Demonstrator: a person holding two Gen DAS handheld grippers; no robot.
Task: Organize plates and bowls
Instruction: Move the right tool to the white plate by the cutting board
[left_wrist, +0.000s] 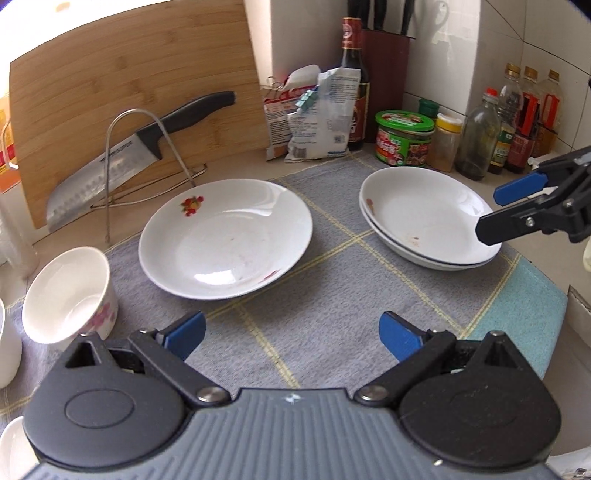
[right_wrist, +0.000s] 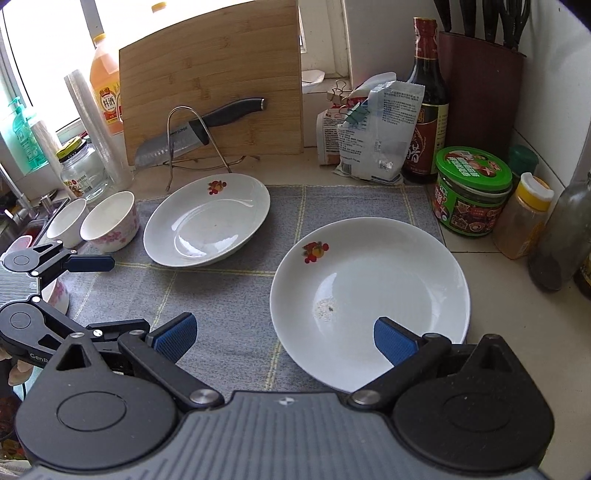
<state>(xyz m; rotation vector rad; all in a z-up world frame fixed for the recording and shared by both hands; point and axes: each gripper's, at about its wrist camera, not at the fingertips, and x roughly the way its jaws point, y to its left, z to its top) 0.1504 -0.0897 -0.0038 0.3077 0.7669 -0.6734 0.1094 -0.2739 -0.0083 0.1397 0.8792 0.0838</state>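
1. Table (right_wrist: 517, 332) carries a grey checked cloth (left_wrist: 325, 295) on which nearly all the crockery sits; from the left wrist view the cutting board (left_wrist: 129, 92) leans at 11 o'clock with a cleaver (left_wrist: 122, 166) on a wire rack in front of it.
2. Plates come next: a stack of two (left_wrist: 424, 218) lies at 2 o'clock, which I judge the sorted part, while a single flowered plate (left_wrist: 225, 236) lies apart at 12 o'clock, not yet joined to it.
3. Bowls are at 9 o'clock: one pink-flowered bowl (left_wrist: 70, 295) tilts on its side, with at least one more bowl (right_wrist: 66, 221) just beside it, seemingly unstacked.
4. Bottles, a green-lidded jar (left_wrist: 404, 138) and clipped packets (left_wrist: 317, 114) crowd 1 o'clock behind the stack, so a careless swing there could knock them.
5. Left gripper (left_wrist: 291, 336) hovers over bare cloth, jaws spread wide and holding nothing.
6. Right gripper (right_wrist: 284, 339) is likewise spread and empty, one fingertip (right_wrist: 395, 343) over the near rim of the stack.
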